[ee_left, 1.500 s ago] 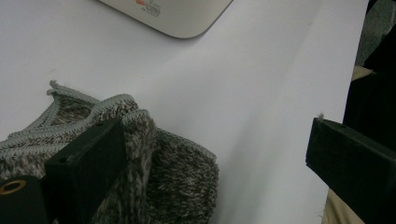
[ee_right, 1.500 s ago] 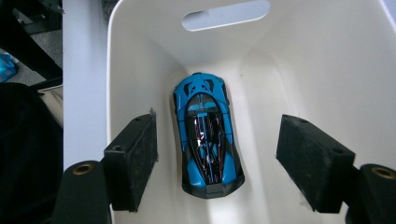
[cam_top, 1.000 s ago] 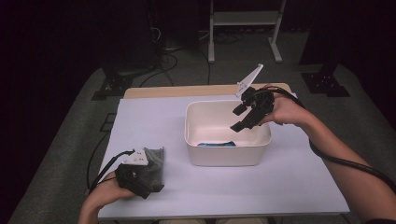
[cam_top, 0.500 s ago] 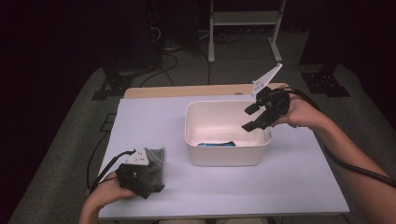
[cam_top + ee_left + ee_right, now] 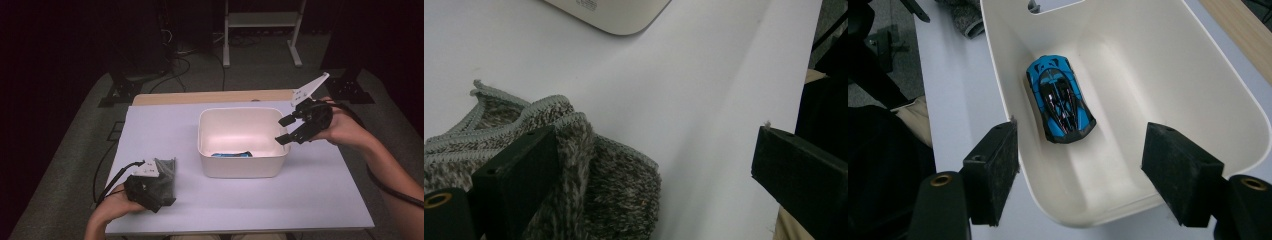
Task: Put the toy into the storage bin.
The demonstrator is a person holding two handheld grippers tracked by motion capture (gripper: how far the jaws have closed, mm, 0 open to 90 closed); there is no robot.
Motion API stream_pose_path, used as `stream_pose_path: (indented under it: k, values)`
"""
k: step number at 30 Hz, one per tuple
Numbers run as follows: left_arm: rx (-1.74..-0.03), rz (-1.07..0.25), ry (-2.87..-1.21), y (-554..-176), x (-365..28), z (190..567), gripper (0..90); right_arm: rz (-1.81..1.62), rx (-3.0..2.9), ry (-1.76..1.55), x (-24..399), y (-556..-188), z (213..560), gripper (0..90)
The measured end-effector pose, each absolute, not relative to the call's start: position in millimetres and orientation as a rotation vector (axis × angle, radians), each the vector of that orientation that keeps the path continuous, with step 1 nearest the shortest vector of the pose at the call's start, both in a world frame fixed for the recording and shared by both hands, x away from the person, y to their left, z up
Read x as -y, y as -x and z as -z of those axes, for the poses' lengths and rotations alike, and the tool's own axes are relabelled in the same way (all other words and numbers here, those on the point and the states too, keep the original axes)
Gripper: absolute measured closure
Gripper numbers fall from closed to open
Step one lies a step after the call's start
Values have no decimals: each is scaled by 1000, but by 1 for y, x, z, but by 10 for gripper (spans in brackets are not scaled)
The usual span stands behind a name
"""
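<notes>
A white bin (image 5: pixel 240 167) stands mid-table with a blue toy car (image 5: pixel 231 154) lying on its floor by the near wall. My right gripper (image 5: pixel 281 131) hovers above the bin's right rim, jaws open and empty. In the right gripper view the car (image 5: pixel 1060 97) lies ahead of the gripper (image 5: pixel 1083 145), inside the bin (image 5: pixel 1168 75). At the front left, my left gripper (image 5: pixel 165 182) rests by a grey knitted cloth (image 5: pixel 166 166). In the left gripper view the gripper (image 5: pixel 654 145) is open, one jaw lying on the cloth (image 5: pixel 614 190), the other well apart.
A wooden strip (image 5: pixel 215 97) runs along the table's far edge. Behind it on the floor stand a white frame (image 5: pixel 260 20) and dark cables. The bin's corner (image 5: pixel 614 15) lies ahead of the left gripper, with the table's front edge close by.
My right gripper has moved to the right, from above the bin's inside to over its right rim, still open. The left gripper and the cloth have stayed put.
</notes>
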State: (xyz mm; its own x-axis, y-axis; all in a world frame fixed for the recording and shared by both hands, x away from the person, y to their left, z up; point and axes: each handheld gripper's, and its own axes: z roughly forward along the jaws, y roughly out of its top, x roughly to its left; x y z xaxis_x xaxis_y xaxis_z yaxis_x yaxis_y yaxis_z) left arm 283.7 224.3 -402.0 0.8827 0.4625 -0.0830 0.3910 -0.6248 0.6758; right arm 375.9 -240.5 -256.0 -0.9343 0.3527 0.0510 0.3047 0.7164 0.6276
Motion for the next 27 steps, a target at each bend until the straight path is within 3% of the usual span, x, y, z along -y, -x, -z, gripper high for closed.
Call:
stream_pose_path:
  k: [27]
  values:
    - [-625, -135, -2313, -284, -226, 403, 45, -1099, -2795, -720, 296, -348, 293, 296]
